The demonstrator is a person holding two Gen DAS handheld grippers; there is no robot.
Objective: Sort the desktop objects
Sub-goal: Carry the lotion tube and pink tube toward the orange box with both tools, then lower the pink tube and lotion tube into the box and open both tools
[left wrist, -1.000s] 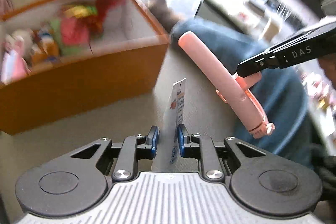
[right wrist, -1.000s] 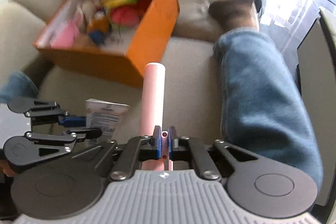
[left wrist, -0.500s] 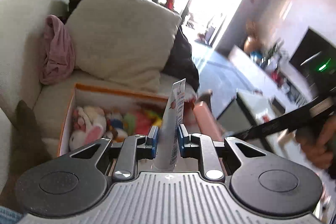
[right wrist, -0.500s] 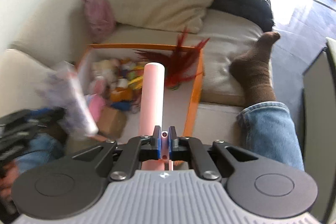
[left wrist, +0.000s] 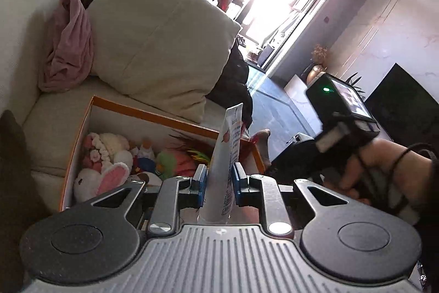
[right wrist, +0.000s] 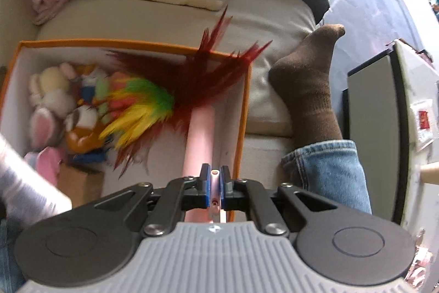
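Note:
My left gripper is shut on a white tube that stands upright between the blue pads, held above the near edge of the orange box. My right gripper is shut on a pink stick-shaped object whose far end reaches into the orange box under the red feathers. The box holds plush toys and a bright feathered toy. The white tube shows blurred at the lower left of the right wrist view.
The box sits on a beige sofa seat with a large cushion and a pink cloth behind it. A person's socked foot and jeans leg lie right of the box. A low table stands at the right.
Both grippers have moved from the sofa seat up and over the orange box with their objects. The pink stick's tip now reaches into the box; the tube is held above its near edge.

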